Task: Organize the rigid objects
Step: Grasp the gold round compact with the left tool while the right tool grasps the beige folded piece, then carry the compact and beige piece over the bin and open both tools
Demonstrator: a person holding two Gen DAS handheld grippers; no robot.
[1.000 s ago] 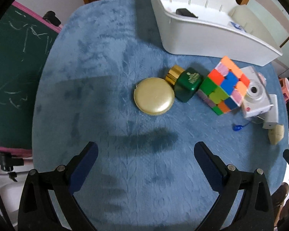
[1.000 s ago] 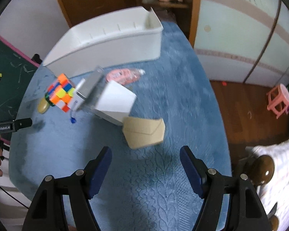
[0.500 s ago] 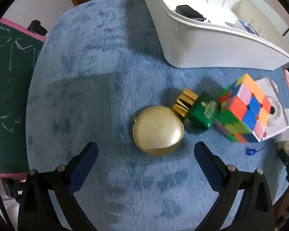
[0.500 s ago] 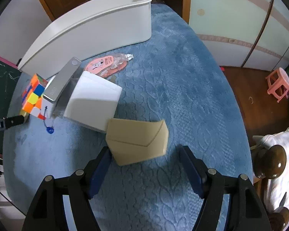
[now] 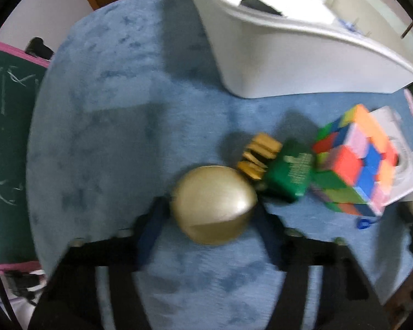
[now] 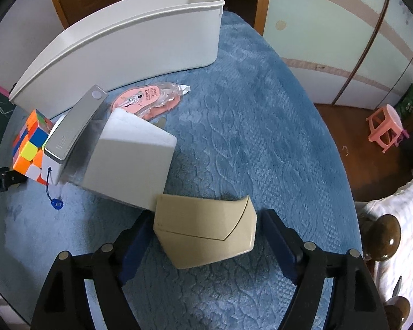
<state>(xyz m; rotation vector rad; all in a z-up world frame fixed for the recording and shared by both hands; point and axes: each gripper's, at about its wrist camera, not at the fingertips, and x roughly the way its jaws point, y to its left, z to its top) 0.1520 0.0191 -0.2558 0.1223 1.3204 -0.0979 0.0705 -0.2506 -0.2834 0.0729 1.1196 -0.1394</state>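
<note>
Left gripper [image 5: 210, 214] jaws have just been closing around the gold compact [image 5: 213, 205]; right gripper [image 6: 206, 236] spread, straddling the beige case [image 6: 206, 231].

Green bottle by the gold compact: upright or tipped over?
Tipped over. The green bottle lies on its side on the blue cloth, gold cap pointing sideways toward the gold compact.

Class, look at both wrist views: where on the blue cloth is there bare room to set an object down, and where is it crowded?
Bare cloth lies right of the white bin and the white box. More lies left of the gold disc, toward the chalkboard. It is crowded from the green bottle past the colour cube to the tan case.
</note>
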